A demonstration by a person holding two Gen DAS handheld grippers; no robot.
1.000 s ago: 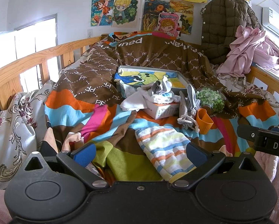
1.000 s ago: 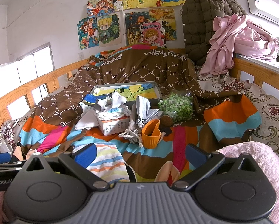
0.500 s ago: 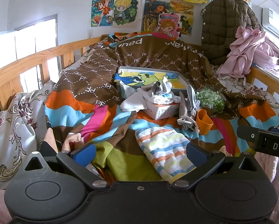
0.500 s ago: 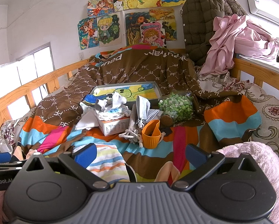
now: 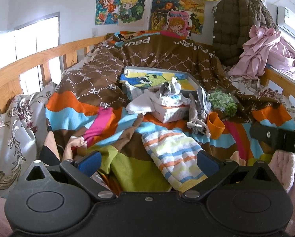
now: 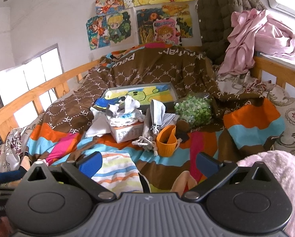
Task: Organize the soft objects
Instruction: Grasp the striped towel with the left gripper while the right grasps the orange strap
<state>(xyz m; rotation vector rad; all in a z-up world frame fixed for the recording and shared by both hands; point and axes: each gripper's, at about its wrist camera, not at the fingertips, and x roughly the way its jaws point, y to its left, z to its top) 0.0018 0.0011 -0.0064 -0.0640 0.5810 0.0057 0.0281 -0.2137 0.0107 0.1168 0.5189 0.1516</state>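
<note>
Left claw [image 5: 147,161] wide open, empty, over the striped towel [image 5: 173,154]; right claw [image 6: 147,162] likewise spread, holding nothing. Sorting barely begun, it seems — socks [image 6: 125,111] heaped on the box [image 6: 127,132], cloths scattered.

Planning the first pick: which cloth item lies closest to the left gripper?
The striped towel, flat on the blanket right between the left gripper fingers; the white cloths sit farther back, heaped on the box.

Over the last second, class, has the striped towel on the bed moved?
No. In the left wrist view the striped towel lies just as before, below the white box and left of the orange cup.
</note>
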